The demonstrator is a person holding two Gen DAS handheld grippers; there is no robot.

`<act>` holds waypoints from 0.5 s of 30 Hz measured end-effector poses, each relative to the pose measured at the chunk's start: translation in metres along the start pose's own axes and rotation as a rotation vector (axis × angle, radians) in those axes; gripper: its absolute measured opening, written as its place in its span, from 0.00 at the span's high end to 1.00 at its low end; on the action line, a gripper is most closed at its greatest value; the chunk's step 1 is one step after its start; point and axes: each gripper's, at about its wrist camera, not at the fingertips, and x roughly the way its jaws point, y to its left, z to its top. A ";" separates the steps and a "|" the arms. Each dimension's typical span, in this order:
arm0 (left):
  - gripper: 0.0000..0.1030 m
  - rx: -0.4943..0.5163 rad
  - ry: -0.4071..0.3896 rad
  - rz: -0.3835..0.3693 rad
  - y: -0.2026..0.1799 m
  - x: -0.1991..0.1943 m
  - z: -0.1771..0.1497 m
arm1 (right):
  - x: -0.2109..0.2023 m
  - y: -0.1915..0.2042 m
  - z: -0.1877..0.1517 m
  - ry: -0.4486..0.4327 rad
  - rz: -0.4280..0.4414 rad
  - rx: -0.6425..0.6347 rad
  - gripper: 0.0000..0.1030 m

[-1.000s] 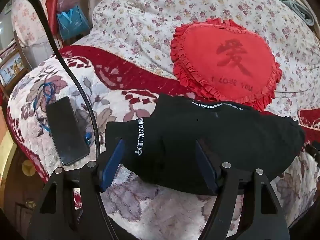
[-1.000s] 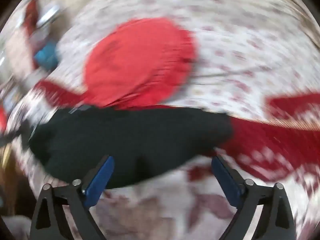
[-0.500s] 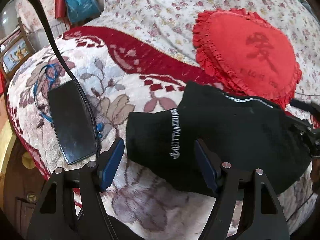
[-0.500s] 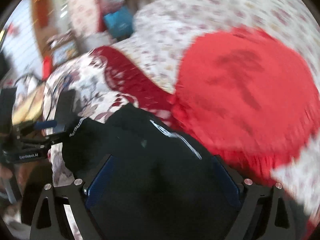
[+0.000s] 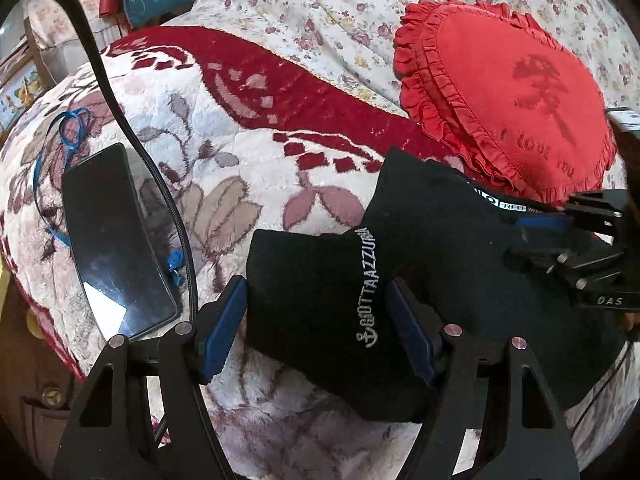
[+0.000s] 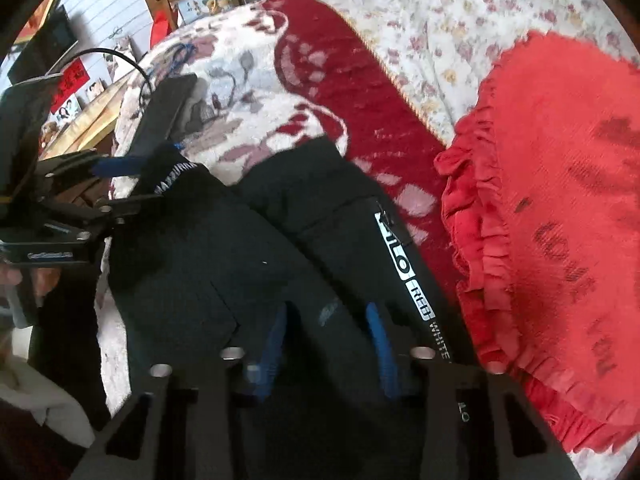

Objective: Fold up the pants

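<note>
The pants [image 5: 460,280] are black with white lettering down one band and a white label strip on the side nearest the cushion [image 5: 516,92], which is heart-shaped, red and frilled, printed in darker red. Under the pants the blanket [image 5: 240,184] is cream with mauve leaves and a deep red border. Beyond the cushion the sheet [image 5: 320,4] is white with small red flowers. The phone [image 5: 116,244] left of the pants is glossy black, a blue cord [image 5: 60,140] beside it

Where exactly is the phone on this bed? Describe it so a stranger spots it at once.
Start from the plush floral blanket with the wide dark-red band, and follow it to the edge left of the black pants. The phone lies flat there, screen up, beside a black cable and blue ribbon. It is the only glossy black rectangle.
</note>
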 end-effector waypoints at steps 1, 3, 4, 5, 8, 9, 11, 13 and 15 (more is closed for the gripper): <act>0.30 -0.002 -0.003 -0.003 0.001 -0.002 0.000 | -0.008 0.004 -0.001 -0.017 0.017 0.013 0.90; 0.30 -0.014 -0.018 -0.011 0.003 -0.010 0.000 | -0.035 0.015 -0.011 -0.094 0.039 0.035 0.91; 0.30 -0.028 -0.038 -0.021 0.008 -0.019 0.000 | -0.041 0.020 -0.015 -0.094 0.040 0.035 0.92; 0.30 -0.039 -0.049 -0.025 0.011 -0.024 0.000 | -0.046 0.026 -0.019 -0.085 0.033 0.033 0.92; 0.30 -0.076 -0.079 -0.032 0.023 -0.047 0.000 | -0.065 0.044 -0.032 -0.124 0.071 0.066 0.93; 0.30 -0.086 -0.097 -0.036 0.027 -0.056 -0.001 | -0.069 0.049 -0.037 -0.137 0.105 0.095 0.94; 0.30 -0.103 -0.126 -0.040 0.037 -0.073 -0.005 | -0.073 0.072 -0.053 -0.135 0.154 0.107 0.95; 0.30 -0.114 -0.138 -0.035 0.045 -0.084 -0.007 | -0.079 0.094 -0.071 -0.140 0.182 0.109 0.95; 0.30 -0.122 -0.151 -0.027 0.054 -0.095 -0.010 | -0.081 0.113 -0.089 -0.139 0.248 0.143 0.95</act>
